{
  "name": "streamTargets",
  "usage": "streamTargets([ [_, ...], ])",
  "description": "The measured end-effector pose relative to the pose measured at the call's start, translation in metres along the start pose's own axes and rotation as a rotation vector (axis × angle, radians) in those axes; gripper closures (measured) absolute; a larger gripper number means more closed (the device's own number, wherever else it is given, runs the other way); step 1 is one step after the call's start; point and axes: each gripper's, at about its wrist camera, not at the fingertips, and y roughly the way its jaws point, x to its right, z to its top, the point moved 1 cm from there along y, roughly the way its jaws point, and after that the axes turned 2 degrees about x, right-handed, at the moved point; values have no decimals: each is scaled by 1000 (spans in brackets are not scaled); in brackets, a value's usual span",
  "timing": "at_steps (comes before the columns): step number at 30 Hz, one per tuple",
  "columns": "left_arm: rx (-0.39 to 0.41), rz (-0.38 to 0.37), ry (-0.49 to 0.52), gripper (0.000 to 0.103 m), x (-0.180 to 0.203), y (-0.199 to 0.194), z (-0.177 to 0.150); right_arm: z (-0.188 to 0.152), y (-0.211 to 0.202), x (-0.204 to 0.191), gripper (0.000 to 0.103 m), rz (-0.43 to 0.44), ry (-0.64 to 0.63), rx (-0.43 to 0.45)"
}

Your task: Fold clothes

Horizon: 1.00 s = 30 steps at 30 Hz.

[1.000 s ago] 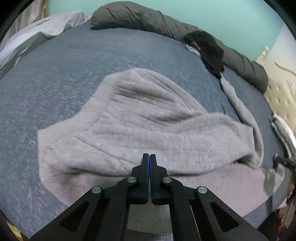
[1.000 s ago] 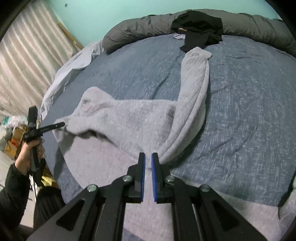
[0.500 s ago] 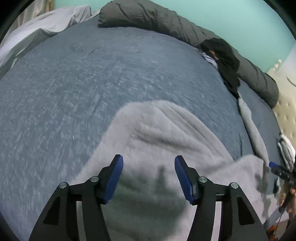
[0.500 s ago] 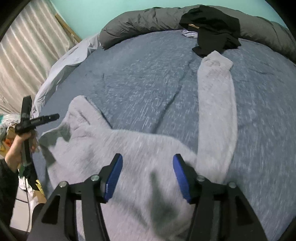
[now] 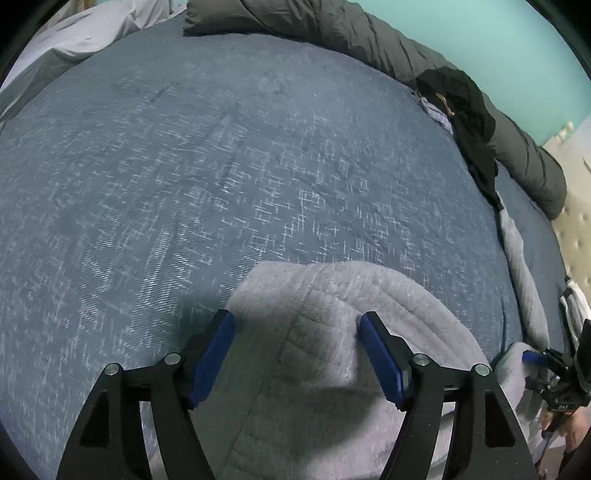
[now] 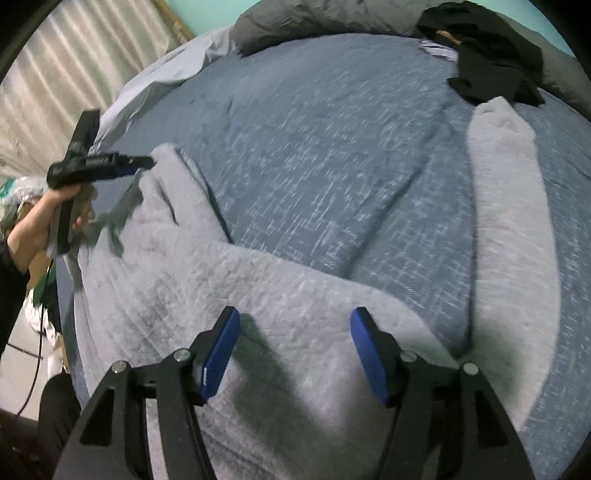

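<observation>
A light grey fleece garment (image 5: 351,291) lies spread on the blue-grey bedcover (image 5: 184,166), one long sleeve (image 6: 509,206) stretched toward the far side. My left gripper (image 5: 295,321) hovers over the garment's rounded far edge, its jaws opening, the fleece below them and nothing pinched. Over the garment's body (image 6: 258,280) my right gripper (image 6: 295,317) hovers too, jaws opening and free of the cloth. Each gripper also shows in the other view: the left gripper (image 6: 103,166) in a hand at the garment's corner, the right gripper (image 5: 535,357) at the right edge.
A rolled dark grey duvet (image 5: 332,29) runs along the far side of the bed. A black garment (image 6: 491,55) lies against it, near the sleeve's end. Pale sheets (image 5: 92,33) bunch at the far left, and a curtain (image 6: 55,74) hangs beyond.
Both grippers were shut a second ago and now stand open. Both have moved forward over the grey garment and a little lower. The sleeve now lies straighter on the bed.
</observation>
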Motion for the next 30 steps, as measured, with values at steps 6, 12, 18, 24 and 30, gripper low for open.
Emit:
streamTargets([
  [6, 0, 9, 41, 47, 7, 7, -5, -10, 13, -14, 79, -27, -70, -25],
  [12, 7, 20, 92, 93, 17, 4, -7, -12, -1, -19, 98, -61, -69, 37],
  [18, 113, 17, 108, 96, 30, -44, 14, 7, -57, -12, 99, -91, -39, 191],
  [24, 211, 10, 131, 96, 50, -103, 48, 36, -117, -1, 99, -146, -5, 312],
  [30, 309, -8, 133, 96, 68, -164, 92, 81, -176, -9, 99, -196, -7, 426],
])
